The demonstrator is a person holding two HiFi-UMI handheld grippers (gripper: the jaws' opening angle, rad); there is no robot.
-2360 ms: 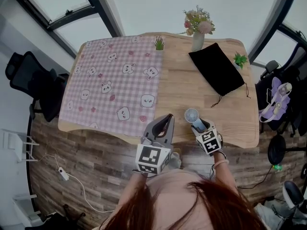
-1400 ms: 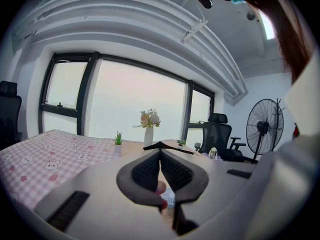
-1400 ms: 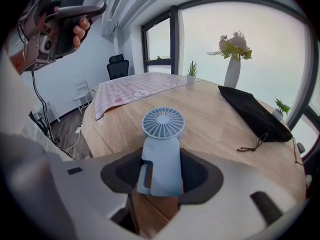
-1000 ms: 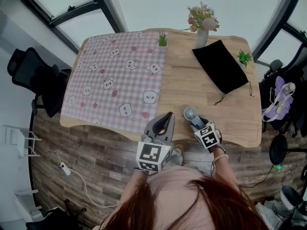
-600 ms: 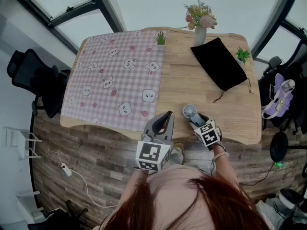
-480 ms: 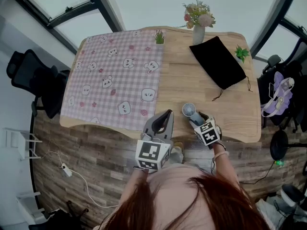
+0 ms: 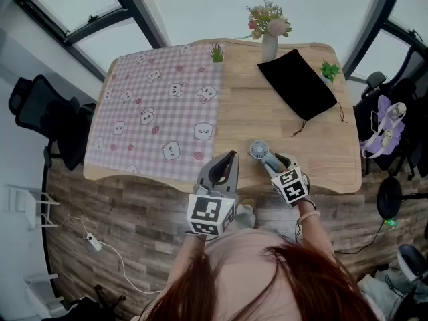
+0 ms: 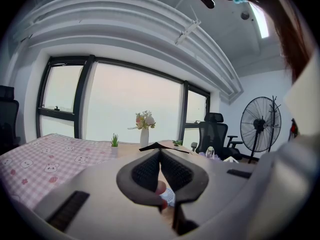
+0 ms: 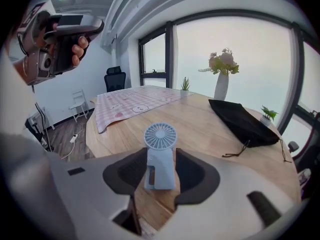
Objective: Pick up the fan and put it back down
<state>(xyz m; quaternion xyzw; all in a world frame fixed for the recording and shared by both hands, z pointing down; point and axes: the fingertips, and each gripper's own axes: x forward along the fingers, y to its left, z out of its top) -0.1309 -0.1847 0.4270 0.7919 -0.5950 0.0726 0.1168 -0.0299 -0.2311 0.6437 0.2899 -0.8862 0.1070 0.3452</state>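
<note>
Head view, left to right: one black office chair (image 7: 37, 109) sits off the table's left edge. Then one wooden table (image 7: 267, 119), with one pink checked cloth (image 7: 160, 112) covering its left half. There are two tiny potted plants, one (image 7: 217, 52) top middle and one (image 7: 329, 69) upper right, with one vase of flowers (image 7: 269, 44) between them. One black pouch (image 7: 297, 82) lies upper right. Two grippers sit lower middle. The left gripper (image 7: 231, 155) is clenched on nothing, tips just over the near edge. The right gripper (image 7: 273, 160) has just been closing and is clamped on the handle of the one small blue fan (image 7: 259, 150), which stands upright by the near edge with loads of bare wood around it
</note>
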